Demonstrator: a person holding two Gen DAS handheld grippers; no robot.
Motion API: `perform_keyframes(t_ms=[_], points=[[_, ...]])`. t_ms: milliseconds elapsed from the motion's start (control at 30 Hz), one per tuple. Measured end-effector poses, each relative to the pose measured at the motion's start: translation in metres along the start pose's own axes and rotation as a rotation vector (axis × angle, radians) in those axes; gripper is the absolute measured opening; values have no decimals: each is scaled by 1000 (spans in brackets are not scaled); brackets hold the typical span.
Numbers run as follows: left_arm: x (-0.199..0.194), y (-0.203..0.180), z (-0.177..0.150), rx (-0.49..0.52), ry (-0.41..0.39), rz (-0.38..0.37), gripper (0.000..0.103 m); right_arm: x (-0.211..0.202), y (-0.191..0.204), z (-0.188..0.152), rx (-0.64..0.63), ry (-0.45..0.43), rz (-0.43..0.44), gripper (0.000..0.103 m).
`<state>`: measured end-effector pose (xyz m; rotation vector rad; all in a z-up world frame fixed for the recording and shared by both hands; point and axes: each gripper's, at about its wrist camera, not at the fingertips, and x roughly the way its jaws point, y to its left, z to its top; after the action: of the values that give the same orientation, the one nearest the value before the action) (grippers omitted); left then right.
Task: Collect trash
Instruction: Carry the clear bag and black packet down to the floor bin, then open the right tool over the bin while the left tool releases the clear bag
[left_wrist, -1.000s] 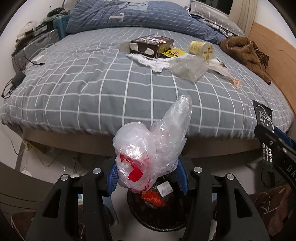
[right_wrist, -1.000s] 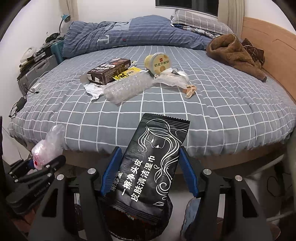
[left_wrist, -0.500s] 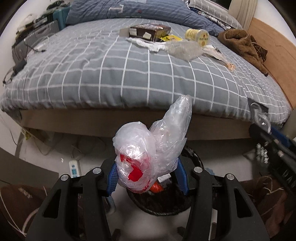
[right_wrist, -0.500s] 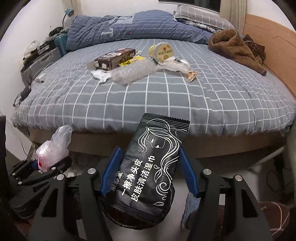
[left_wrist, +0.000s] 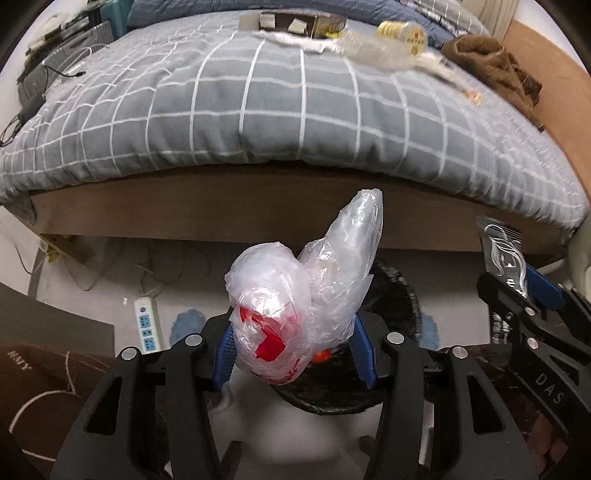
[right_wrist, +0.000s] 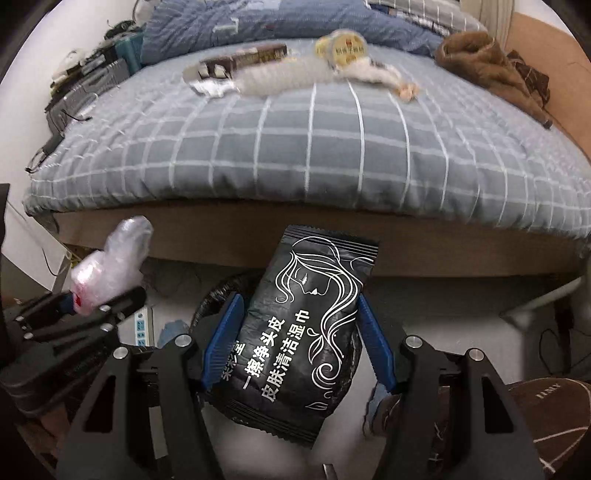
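My left gripper is shut on a crumpled clear plastic bag with red print, held above a black-lined trash bin on the floor. My right gripper is shut on a black wet-wipe packet with white line art, also over the bin. Each gripper shows in the other's view: the packet at right, the bag at left. More trash lies on the bed: a dark box, a yellow tub, clear wrap.
The grey checked bed fills the upper view, its wooden frame just beyond the bin. A brown garment lies at its right. A white power strip and cables lie on the floor at left.
Both grippers have dropped lower and tilted down toward the floor with their loads still held. The bed has risen in both views and the bin shows more.
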<state>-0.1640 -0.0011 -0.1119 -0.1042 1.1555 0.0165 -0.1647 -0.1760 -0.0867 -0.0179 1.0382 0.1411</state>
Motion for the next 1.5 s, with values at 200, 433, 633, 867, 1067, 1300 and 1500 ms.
perform_keyframes(t_ms=[200, 433, 633, 867, 1067, 1300, 1500], points=[[33, 4, 0, 3, 53, 29, 51, 20, -10, 1, 18, 32, 36, 60], [64, 8, -1, 5, 99, 41, 50, 60, -14, -1, -8, 108, 31, 60], [79, 16, 1, -3, 113, 58, 50, 83, -9, 0, -28, 157, 45, 60], [85, 32, -1, -23, 126, 76, 50, 101, 8, -4, -60, 198, 57, 60], [85, 46, -6, -50, 130, 90, 50, 111, 20, -4, -63, 222, 73, 60], [92, 45, -8, -51, 141, 85, 50, 115, 25, -7, -92, 222, 52, 70], [96, 30, -3, -34, 143, 72, 50, 109, 12, -7, -99, 172, -6, 87]])
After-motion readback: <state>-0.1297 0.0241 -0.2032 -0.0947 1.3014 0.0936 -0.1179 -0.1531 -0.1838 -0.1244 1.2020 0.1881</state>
